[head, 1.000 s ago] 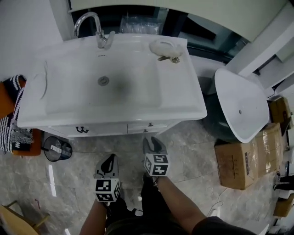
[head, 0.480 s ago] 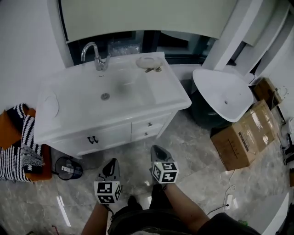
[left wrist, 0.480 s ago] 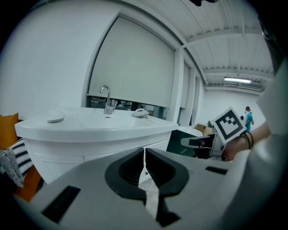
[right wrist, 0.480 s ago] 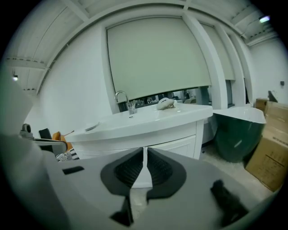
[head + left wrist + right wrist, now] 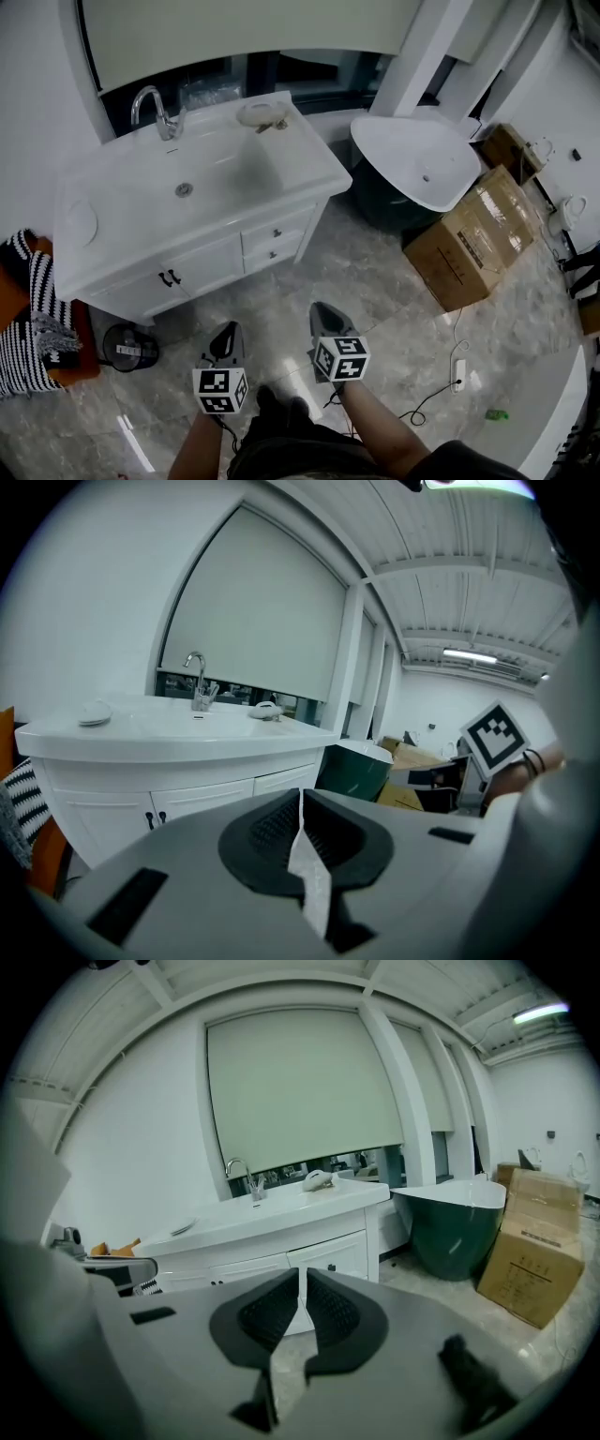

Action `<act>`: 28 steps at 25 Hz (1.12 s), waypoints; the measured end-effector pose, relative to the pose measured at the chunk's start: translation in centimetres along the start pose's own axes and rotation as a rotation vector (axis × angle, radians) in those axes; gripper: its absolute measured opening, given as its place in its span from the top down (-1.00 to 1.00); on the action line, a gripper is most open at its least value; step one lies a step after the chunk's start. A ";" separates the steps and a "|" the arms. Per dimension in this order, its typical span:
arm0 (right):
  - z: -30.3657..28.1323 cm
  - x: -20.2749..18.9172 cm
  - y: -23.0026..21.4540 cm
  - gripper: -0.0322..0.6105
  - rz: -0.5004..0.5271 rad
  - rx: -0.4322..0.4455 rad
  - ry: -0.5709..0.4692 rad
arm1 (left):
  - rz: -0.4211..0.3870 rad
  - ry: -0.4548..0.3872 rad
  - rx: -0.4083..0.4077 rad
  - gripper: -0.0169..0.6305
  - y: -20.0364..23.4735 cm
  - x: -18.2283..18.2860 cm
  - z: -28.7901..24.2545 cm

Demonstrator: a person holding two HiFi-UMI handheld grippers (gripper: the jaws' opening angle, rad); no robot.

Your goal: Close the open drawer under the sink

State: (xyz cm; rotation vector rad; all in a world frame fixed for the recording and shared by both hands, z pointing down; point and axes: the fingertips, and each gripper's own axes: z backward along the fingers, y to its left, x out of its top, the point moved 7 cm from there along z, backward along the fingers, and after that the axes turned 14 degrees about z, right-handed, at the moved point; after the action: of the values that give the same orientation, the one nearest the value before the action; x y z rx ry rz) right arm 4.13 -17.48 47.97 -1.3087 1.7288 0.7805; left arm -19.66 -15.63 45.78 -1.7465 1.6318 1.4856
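Two grippers are held low over the grey marble floor (image 5: 375,291), side by side and well apart from the white cabinet (image 5: 122,295).

1. Left gripper (image 5: 228,330): its own view shows the jaws pressed together, with nothing between them. It points toward the cabinet front.
2. Right gripper (image 5: 323,316): the jaws have just been closing. Its own view shows them together except for a hairline slit, with nothing between them.
3. Drawers: the upper drawer (image 5: 275,232) and the lower drawer (image 5: 272,253) sit at the right end of the cabinet front, below the sink (image 5: 112,192). Both fronts lie flush with the cabinet face; neither stands out. Neither gripper touches them.
4. Cabinet doors (image 5: 202,267) lie to the left of the drawers and carry dark handles.
5. On the sink top, a tap (image 5: 150,108) stands at the back edge, with a soap dish (image 5: 261,114) to its right.
6. A white tub (image 5: 417,164) stands right of the cabinet, with a cardboard box (image 5: 469,239) just beside it.
7. A small black bin (image 5: 129,347) stands on the floor at the cabinet's left end, near a striped cloth (image 5: 37,319).
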 end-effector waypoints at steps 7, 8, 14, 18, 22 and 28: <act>4.4 -1.6 0.8 0.77 0.027 0.019 -0.024 | -0.014 -0.023 0.003 0.89 -3.0 -2.5 3.2; 5.4 -1.9 0.9 0.77 0.029 0.025 -0.033 | -0.019 -0.027 0.004 0.89 -3.6 -2.9 3.9; 12.4 -3.7 1.2 0.77 0.040 0.060 -0.080 | -0.044 -0.055 0.018 0.89 -8.0 -5.7 9.1; 16.7 -5.0 1.5 0.77 0.061 0.069 -0.097 | -0.056 -0.087 0.017 0.89 -10.7 -7.1 12.7; 21.3 -6.5 2.1 0.78 0.081 0.077 -0.110 | -0.062 -0.113 0.014 0.89 -13.5 -9.1 16.5; 27.6 -8.7 3.3 0.79 0.116 0.103 -0.122 | -0.085 -0.134 0.007 0.89 -17.7 -12.1 21.9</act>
State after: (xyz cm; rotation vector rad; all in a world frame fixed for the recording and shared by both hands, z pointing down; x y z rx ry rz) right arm 8.64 10.79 42.44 -1.0778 1.7352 0.8091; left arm -11.77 13.40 39.84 -1.6532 1.4760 1.5211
